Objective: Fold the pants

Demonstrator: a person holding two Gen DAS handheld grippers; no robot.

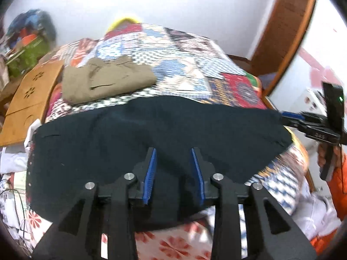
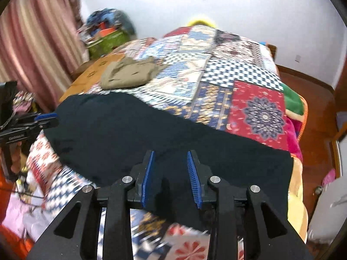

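Dark navy pants (image 1: 151, 130) lie spread across the near end of the bed; they also show in the right wrist view (image 2: 151, 134). My left gripper (image 1: 173, 151) is open, with nothing between its blue pads, just above the pants' near edge. My right gripper (image 2: 170, 153) is open and empty above the pants too. The right gripper shows at the right edge of the left wrist view (image 1: 290, 118), by the pants' right end. The left gripper shows at the left edge of the right wrist view (image 2: 46, 119), by their left end.
Folded khaki pants (image 1: 106, 80) lie further back on the patchwork quilt (image 1: 195, 65). A wooden board (image 1: 28, 99) rests at the bed's left side. A clutter pile (image 1: 28, 43) sits at the far left, a wooden door frame (image 1: 288, 34) at the right, a pink curtain (image 2: 36, 43) on the left.
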